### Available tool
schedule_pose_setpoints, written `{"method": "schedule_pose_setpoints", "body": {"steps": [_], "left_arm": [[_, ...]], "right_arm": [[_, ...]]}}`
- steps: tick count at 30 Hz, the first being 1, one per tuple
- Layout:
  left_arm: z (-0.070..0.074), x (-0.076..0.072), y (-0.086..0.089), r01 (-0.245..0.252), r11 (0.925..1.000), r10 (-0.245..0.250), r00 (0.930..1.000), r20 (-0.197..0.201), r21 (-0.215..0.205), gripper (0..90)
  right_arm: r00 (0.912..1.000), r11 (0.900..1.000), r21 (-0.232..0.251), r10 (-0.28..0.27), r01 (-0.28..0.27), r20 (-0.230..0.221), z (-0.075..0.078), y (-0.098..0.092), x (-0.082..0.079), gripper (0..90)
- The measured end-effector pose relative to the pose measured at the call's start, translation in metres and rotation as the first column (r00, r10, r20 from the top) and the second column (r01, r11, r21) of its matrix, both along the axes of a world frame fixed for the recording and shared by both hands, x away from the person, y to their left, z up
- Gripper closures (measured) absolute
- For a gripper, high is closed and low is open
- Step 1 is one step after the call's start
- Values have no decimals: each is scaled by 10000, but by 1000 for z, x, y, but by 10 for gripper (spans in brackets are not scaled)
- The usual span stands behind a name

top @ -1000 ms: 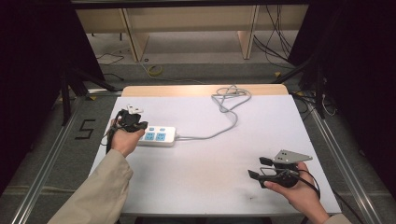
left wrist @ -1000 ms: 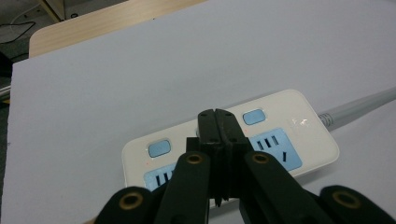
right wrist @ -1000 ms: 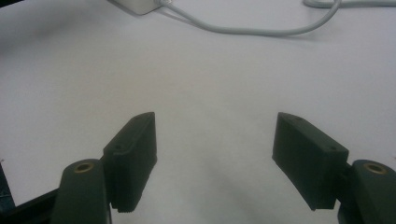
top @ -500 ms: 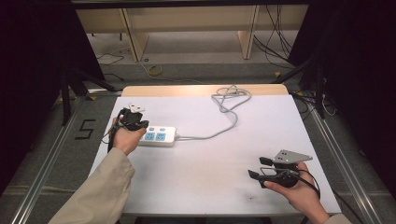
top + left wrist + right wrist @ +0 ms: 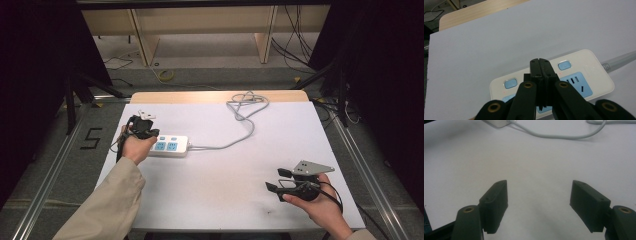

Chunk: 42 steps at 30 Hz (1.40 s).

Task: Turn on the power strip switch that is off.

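Two claws work apart: the left gripper (image 5: 539,61), jaws pressed together, points down over the power strip (image 5: 584,72) just beneath it, likely to press a switch (image 5: 564,65). Right gripper (image 5: 539,207) waits spread above bare table (image 5: 536,165).

Bright even overhead light; surrounds dark; slight blur.

White power strip (image 5: 596,72) (blue sockets, buttons), grey cord (image 5: 235,142), black tongs (image 5: 540,66).
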<state>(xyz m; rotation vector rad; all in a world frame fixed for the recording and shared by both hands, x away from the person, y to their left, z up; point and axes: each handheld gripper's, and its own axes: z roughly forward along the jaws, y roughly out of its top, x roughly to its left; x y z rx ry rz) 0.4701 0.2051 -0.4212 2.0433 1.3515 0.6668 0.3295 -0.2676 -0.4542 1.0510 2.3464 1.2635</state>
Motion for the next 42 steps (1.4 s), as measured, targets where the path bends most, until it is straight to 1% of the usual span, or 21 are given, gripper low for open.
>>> {"method": "schedule_pose_setpoints", "body": {"steps": [11,13,20,26,33,39,42], "left_arm": [[-3,3,-2,19,10000,-19,10000,-92,51,900],[-3,4,-2,-26,10000,26,10000,-96,1,900],[-5,6,-2,-23,10000,25,9998,-199,93,900],[-6,8,-2,-77,10000,78,9997,-219,29,900],[-7,10,-2,-94,9999,96,9994,-323,56,900],[-8,11,-2,-148,9997,154,9993,-352,180,900],[-8,12,-2,-170,9997,176,9992,-365,170,900]], "right_arm": [[10000,10000,0,5,-5,13,0,0,0,308],[10000,10000,-10,12,-12,12,0,0,0,308],[10000,10000,12,-4,4,4,0,0,0,309],[10000,10000,2,-1,1,4,0,0,0,309],[10000,10000,-26,11,-11,6,0,0,0,309],[10000,10000,-30,19,-19,5,0,1,0,309],[10000,10000,-27,15,-15,6,0,1,0,309]]}}
